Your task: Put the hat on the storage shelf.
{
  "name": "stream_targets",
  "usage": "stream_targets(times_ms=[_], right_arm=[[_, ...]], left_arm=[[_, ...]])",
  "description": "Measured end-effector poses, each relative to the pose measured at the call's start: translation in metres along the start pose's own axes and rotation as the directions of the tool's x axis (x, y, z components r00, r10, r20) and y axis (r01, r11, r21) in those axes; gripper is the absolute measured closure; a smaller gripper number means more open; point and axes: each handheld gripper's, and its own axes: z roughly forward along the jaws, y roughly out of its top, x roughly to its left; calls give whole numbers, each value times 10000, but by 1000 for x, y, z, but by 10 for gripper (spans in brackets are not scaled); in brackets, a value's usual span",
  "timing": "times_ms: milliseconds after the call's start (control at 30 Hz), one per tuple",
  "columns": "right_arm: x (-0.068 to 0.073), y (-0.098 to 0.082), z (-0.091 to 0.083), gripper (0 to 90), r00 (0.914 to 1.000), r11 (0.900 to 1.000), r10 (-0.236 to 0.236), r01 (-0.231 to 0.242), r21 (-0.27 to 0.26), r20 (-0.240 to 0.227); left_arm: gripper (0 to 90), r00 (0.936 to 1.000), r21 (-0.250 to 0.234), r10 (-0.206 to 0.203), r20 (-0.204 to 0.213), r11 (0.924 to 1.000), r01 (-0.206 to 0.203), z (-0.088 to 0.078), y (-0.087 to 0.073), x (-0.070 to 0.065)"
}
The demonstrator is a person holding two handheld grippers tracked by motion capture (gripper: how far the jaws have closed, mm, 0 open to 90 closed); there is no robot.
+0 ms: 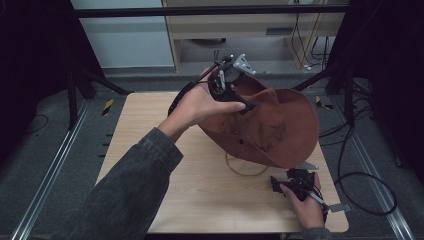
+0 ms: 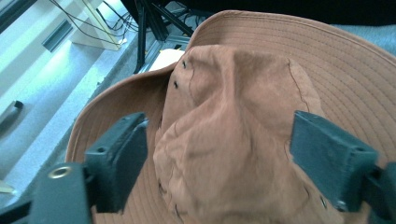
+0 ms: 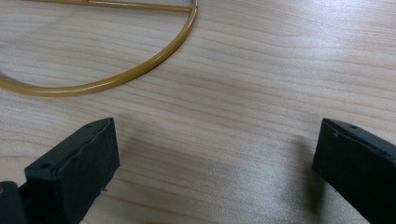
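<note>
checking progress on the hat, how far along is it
Done: the brown hat stands tilted over a yellow wire ring stand on the table. In hand: the left gripper has its jaws spread either side of the crown. The right gripper rests open on the table. Left: probably gripping the hat and seating or lifting it.

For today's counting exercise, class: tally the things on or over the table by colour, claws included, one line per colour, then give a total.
Brown: 1, the hat
Yellow: 1, the wire ring on the table
Black: 2, the left claw at the hat and the right claw low over the table
Total: 4
</note>
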Motion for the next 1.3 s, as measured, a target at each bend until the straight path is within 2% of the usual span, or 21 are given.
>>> stream_targets(times_ms=[167, 367, 467, 500, 533, 567, 700, 833, 933, 1000, 1133, 1300], right_arm=[[0, 0, 0, 4, 10000, 10000, 1, -1, -3, 1], [0, 0, 0, 4, 10000, 10000, 1, -1, 1, 1], [0, 0, 0, 4, 10000, 10000, -8, 8, 15, 4], [0, 0, 0, 4, 10000, 10000, -7, 7, 13, 5], [2, 0, 0, 4, 9997, 9996, 260, -260, 76, -36], [0, 0, 0, 4, 10000, 10000, -12, 12, 12, 6], [0, 0, 0, 4, 10000, 10000, 39, -38, 33, -16], [0, 0, 0, 4, 10000, 10000, 43, -43, 9, -34], [0, 0, 0, 4, 10000, 10000, 39, -39, 10, -29], [0, 0, 0, 4, 10000, 10000, 38, -38, 13, -29], [0, 0, 0, 4, 10000, 10000, 38, -38, 11, -28], [0, 0, 0, 4, 10000, 10000, 41, -41, 11, -31]], left_arm=[[142, 10000, -197, -42, -60, 9998, 41, -15, -13, 1], [116, 9998, -154, -74, -194, 9999, 71, -32, -36, 1], [92, 9982, -149, -149, -589, 9998, 140, -42, -50, 2], [85, 9975, -171, -254, -664, 9996, 243, -45, -55, 3], [82, 9969, -162, -352, -702, 9993, 341, -48, -61, 4], [81, 9961, -198, -432, -765, 9989, 418, -50, -66, 5], [75, 9933, -308, -737, -889, 9970, 712, -63, -87, 8], [76, 9901, -681, -1115, -853, 9920, 1058, -71, -115, 6], [75, 9852, -829, -1435, -941, 9872, 1359, -75, -137, 6], [78, 9796, -915, -1671, -1113, 9833, 1573, -78, -151, 6], [77, 9724, -694, -1921, -1327, 9804, 1842, -83, -176, 3], [76, 9725, -453, -1910, -1336, 9814, 1866, -77, -201, -14]])
